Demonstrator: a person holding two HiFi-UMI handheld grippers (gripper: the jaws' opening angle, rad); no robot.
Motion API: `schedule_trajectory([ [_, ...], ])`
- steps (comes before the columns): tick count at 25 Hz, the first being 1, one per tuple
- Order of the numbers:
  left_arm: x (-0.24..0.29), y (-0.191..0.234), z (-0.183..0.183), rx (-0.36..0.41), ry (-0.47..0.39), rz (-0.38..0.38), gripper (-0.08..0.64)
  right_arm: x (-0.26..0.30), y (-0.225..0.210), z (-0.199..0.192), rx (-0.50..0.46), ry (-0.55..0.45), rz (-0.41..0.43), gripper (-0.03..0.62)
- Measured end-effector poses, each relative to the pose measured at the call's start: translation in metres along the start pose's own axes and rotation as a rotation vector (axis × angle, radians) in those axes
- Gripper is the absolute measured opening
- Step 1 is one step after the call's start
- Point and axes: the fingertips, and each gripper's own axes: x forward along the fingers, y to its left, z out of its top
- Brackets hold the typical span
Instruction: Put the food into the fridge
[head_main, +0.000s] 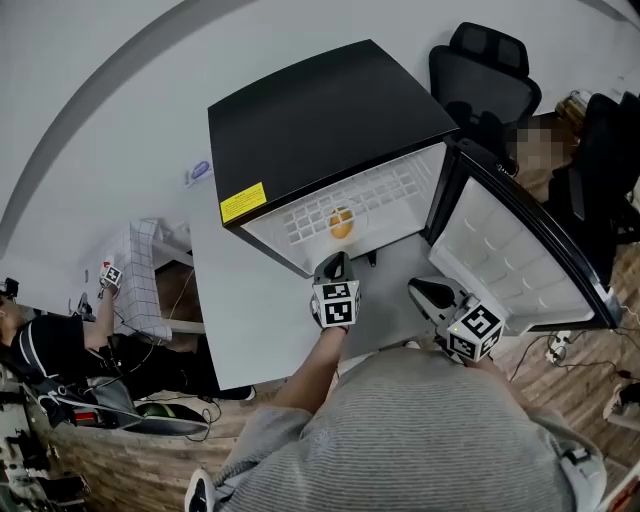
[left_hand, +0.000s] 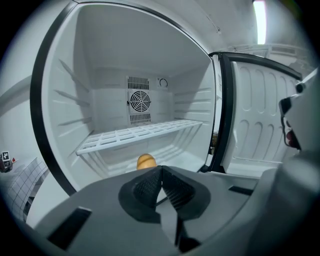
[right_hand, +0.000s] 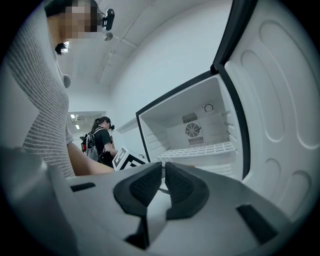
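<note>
1. The left gripper had its two black ribbed pads pressed together at the tips, with nothing between them
2. The right gripper also had its pads drawn in to a thin slit and gripped nothing
3. Just beyond the left tips, the small rounded yellow-orange piece of food lay on the white floor of the cabinet, below the white slatted shelf and apart from the gripper
4. With the food inside and free of both grippers, the placing step looked done, and the task seemed to be at its last stage, shutting up
5. The small black-cased fridge with a white lining stood with its black-framed, white-lined door swung wide to the person's right
6. The right gripper was near that door's hinge side, so the next move probably called for drawing the left gripper clear of the opening and pushing the door round from its outer face or far edge until it sealed
7. The fridge sat on a pale grey-white tabletop, bare in front of the opening
8. Around it were a plain white wall, a wood-patterned floor, black office chairs behind the fridge, and another person in dark clothes at the far left
</note>
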Motion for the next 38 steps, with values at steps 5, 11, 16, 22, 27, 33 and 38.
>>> schedule_trajectory([
  [5,-0.029,-0.014,0.006,-0.081,-0.035,-0.036,0.011,0.002,0.002,0.003,-0.001,-0.004,0.009,0.014],
  [11,-0.066,-0.039,0.015,-0.093,-0.074,-0.12,0.011,0.006,0.004,0.004,0.0,-0.005,0.033,0.014],
  [16,-0.092,-0.054,0.031,-0.095,-0.105,-0.2,0.011,0.01,0.006,0.008,-0.01,0.001,0.048,0.014],
  [22,-0.127,-0.074,0.04,-0.113,-0.126,-0.287,0.011,0.009,0.006,0.009,-0.003,0.003,0.058,0.014],
  [27,-0.143,-0.072,0.054,-0.07,-0.168,-0.294,0.011,0.005,0.003,0.008,0.0,0.021,0.047,0.014],
  [33,-0.148,-0.073,0.062,-0.061,-0.215,-0.304,0.011,0.007,0.001,0.011,-0.014,0.008,0.051,0.014],
  [38,-0.151,-0.078,0.065,-0.035,-0.22,-0.319,0.011,0.009,0.003,0.01,-0.013,0.01,0.058,0.014],
])
